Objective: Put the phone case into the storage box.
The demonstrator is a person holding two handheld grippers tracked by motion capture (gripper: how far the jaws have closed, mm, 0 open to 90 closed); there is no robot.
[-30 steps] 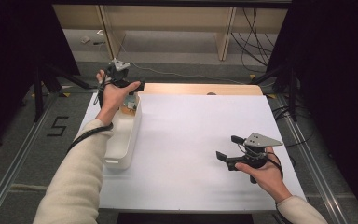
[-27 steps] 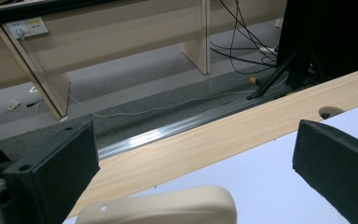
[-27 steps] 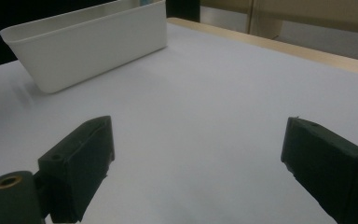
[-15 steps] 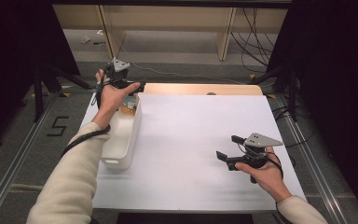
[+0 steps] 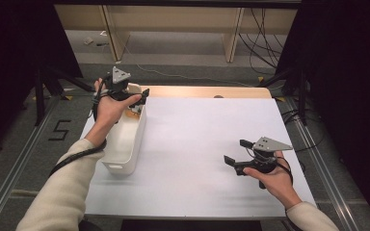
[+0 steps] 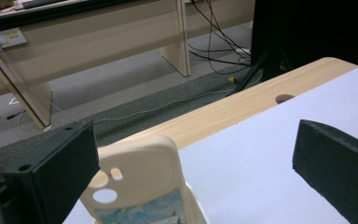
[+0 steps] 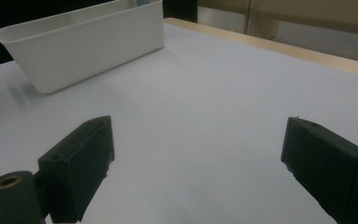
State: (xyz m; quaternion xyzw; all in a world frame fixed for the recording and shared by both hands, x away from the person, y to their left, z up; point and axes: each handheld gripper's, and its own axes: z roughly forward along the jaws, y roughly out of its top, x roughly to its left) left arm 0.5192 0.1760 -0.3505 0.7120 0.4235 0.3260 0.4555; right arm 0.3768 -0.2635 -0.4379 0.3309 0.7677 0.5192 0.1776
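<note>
High view: the left gripper (image 5: 142,95) is hovering over the far end of the long white plastic bin (image 5: 125,139) at the table's left side, and it is sitting a little higher and farther right than it was a second ago, when the hand was lower against the bin's far rim. That small rise reads as the hand lifting away from the bin. Left gripper view is showing its two black jaws spread wide, with a cream-coloured phone case with camera cut-outs and a blue-and-white printed panel (image 6: 142,186) standing upright between them, close to the left jaw; whether that jaw is touching the case cannot be told. The other jaw is well apart from it, so nothing is being pinched. The case's lower part is running out of the picture, and in the high view a small patch of colour is showing inside the bin's far end, so the case appears to be resting there.

Judging from this, the case is either being released into the bin or is about to be gripped; the open jaws and the rising hand are favouring release.

The right gripper (image 5: 235,157) is idling over the white table surface (image 5: 202,130) at the near right, unchanged, its jaws spread and empty, well apart from the bin.
</note>
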